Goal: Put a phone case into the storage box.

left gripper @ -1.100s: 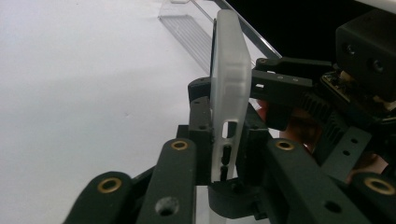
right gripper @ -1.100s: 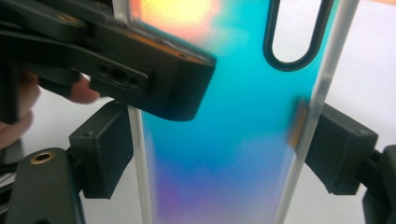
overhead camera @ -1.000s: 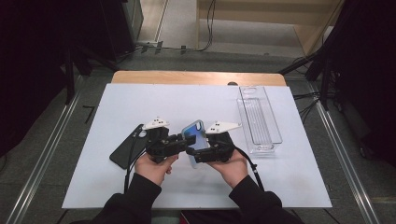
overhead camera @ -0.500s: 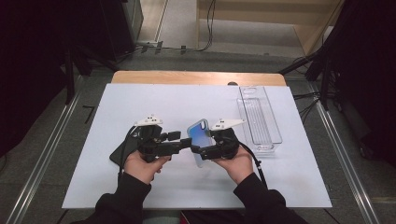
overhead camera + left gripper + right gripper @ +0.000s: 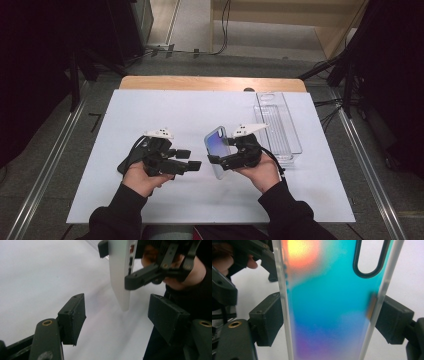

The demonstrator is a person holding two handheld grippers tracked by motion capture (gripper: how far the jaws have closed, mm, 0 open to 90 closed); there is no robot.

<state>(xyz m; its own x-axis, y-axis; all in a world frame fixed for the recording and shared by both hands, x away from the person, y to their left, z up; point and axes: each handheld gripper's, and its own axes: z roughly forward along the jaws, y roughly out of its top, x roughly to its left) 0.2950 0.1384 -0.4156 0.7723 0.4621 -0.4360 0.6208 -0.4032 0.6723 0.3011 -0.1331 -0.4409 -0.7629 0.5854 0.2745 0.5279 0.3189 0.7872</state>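
A white mat (image 5: 165, 107) covers most of the table, and a strip of bare wood (image 5: 200, 83) shows along its far edge. A clear tray (image 5: 280, 125) lies lengthwise on the mat near the right edge, its far end close to the wood. A dark phone (image 5: 125, 165) lies flat on the mat at the near left. Metal rails (image 5: 45, 175) run along the grey floor (image 5: 75, 150) on both sides of the table. Black cables (image 5: 220, 30) trail over the floor beyond the far edge.
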